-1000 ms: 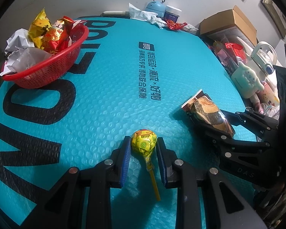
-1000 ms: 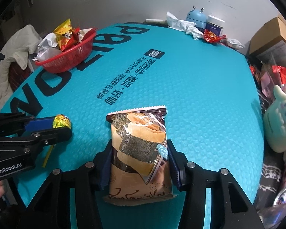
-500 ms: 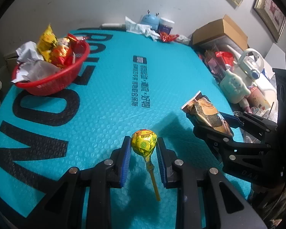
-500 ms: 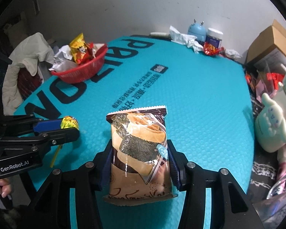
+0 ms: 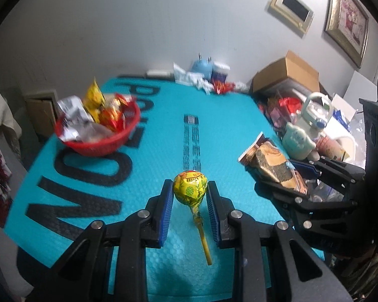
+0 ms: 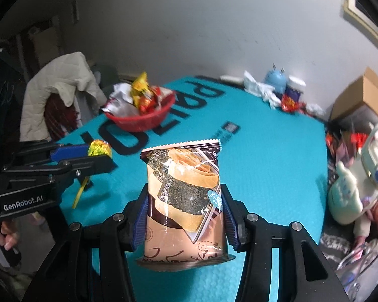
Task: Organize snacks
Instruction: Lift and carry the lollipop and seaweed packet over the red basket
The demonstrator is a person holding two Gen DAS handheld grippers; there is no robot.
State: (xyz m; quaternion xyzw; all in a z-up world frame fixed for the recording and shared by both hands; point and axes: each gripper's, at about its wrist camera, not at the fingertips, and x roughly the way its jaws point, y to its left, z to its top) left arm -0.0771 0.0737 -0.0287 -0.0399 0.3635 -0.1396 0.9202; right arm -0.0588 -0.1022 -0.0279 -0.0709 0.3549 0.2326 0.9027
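My left gripper [image 5: 190, 192] is shut on a yellow-wrapped lollipop [image 5: 190, 191], its stick hanging down, held above the teal mat [image 5: 151, 176]. My right gripper [image 6: 184, 201] is shut on a brown seaweed-roll snack packet [image 6: 184, 193], also held in the air. Each gripper shows in the other's view: the right one with its packet [image 5: 272, 166] at the right, the left one with the lollipop [image 6: 99, 148] at the left. A red basket [image 5: 98, 146] full of snack packets stands at the mat's far left; it also shows in the right wrist view [image 6: 141, 122].
At the mat's far end lie white wrappers, a blue round gadget [image 5: 201, 66] and a jar. Right of the table are a cardboard box [image 5: 284, 75], a pale plush toy [image 5: 296, 141] and clutter. A chair with a white jacket [image 6: 58, 85] stands at the left.
Both grippers have risen well above the mat with their snacks; the table looks smaller and more wall shows. Both grips are unchanged.
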